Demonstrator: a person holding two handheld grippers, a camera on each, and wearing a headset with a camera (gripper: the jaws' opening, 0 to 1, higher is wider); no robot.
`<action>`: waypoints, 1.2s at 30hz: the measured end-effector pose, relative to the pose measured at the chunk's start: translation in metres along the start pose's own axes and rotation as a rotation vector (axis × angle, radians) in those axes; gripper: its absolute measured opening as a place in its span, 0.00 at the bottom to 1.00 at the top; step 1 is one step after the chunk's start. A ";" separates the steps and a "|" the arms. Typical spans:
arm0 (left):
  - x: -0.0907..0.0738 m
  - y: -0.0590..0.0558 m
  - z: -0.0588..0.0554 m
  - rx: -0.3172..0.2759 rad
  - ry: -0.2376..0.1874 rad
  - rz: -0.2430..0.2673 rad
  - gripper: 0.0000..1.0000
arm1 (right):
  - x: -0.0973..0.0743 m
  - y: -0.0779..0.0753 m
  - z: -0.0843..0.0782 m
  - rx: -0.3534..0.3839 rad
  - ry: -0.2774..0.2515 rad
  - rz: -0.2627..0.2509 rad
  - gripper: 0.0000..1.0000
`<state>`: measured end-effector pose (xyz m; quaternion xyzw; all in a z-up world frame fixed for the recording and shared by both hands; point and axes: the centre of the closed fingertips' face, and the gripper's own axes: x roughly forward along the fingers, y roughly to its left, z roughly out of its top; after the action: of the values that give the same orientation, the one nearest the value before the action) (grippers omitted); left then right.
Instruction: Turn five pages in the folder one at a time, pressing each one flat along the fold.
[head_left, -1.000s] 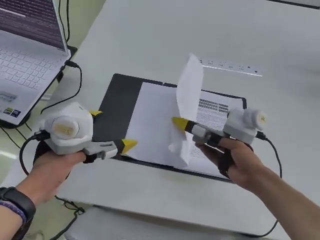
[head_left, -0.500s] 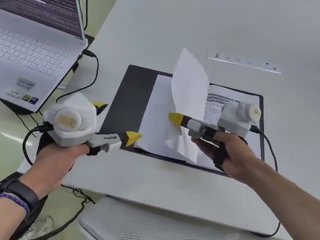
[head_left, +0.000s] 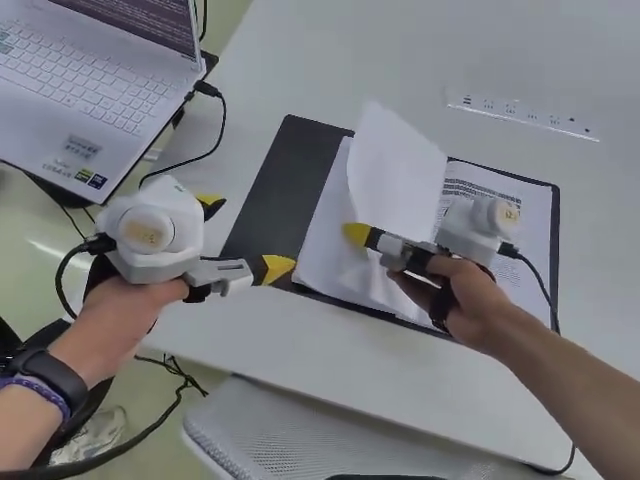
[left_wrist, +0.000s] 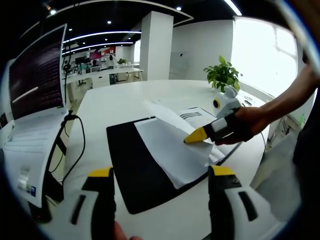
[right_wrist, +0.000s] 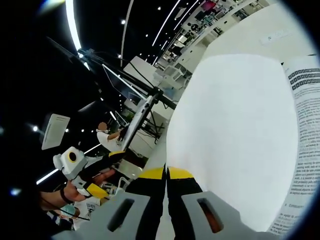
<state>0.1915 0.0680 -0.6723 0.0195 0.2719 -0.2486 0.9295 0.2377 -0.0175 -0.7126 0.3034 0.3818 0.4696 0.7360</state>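
A page of the folder (open by the front edge of the table) is pinched in the closed jaws of the right gripper and stood up to be carried over the fold, while the left gripper is held wide open, empty, presumably for pressing.

The white table carries a black folder lying open near its middle. The folder's cover is flat on the surface, printed sheets spread toward 3 o'clock, and one page curls up from them. Well apart, toward 1 o'clock, a white power strip lies flat on the bare top, roughly parallel to the folder's far edge.
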 end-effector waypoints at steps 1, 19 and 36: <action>0.000 0.000 0.000 -0.001 0.001 0.001 0.76 | 0.002 -0.001 -0.001 0.001 0.004 0.000 0.00; 0.002 -0.002 -0.013 -0.032 0.026 0.000 0.76 | 0.026 -0.021 -0.023 0.016 0.070 -0.051 0.00; 0.006 0.000 -0.011 -0.036 0.034 0.003 0.76 | 0.042 -0.036 -0.034 0.005 0.084 -0.112 0.06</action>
<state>0.1898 0.0674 -0.6849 0.0072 0.2918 -0.2419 0.9254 0.2366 0.0109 -0.7707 0.2635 0.4299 0.4388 0.7437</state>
